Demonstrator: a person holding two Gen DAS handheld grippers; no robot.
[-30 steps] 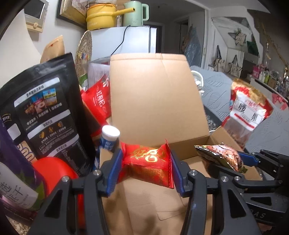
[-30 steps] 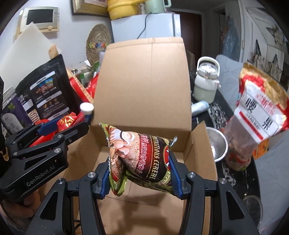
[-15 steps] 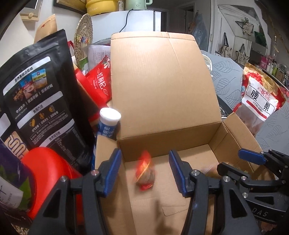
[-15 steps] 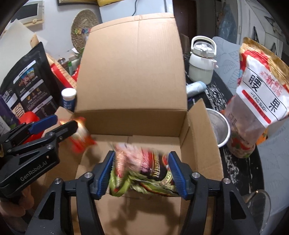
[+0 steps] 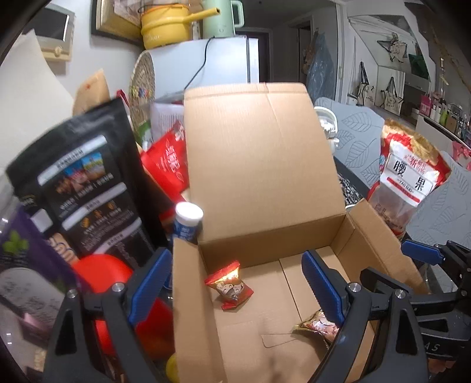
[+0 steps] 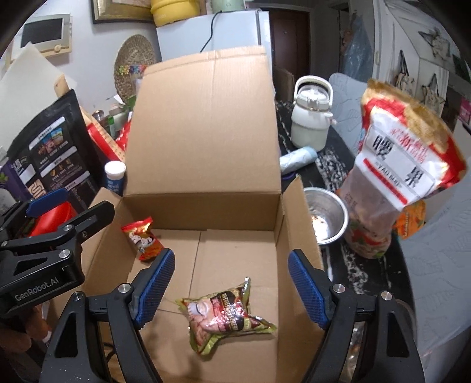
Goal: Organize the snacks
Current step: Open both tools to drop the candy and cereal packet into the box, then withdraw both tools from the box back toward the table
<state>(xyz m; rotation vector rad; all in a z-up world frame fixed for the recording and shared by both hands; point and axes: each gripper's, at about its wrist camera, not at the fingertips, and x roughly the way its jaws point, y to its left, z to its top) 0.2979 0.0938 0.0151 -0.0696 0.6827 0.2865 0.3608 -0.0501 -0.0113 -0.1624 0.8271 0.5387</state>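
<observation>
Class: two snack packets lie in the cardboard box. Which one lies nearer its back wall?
The small red packet, by the box's left wall. The green-edged packet lies nearer the front.

A white kettle (image 6: 310, 117) and a steel bowl (image 6: 325, 216) were seen on the desk (image 6: 335, 165); a yellow pot (image 5: 167, 25) was set atop the white fridge (image 5: 206, 63).

Left wrist view: from above box (image 5: 265, 165) near-left corner, facing forward and down along own fingers, close. Right wrist view: from above box (image 6: 203, 132) near edge, right of centre, same heading, close. Shared: box floor, raised lid, red packet (image 5: 231, 284) (image 6: 142, 237), black pouch (image 5: 85, 185) (image 6: 56, 147), white bag (image 5: 407, 179) (image 6: 403, 165). Each view catches other gripper at its edge.
</observation>
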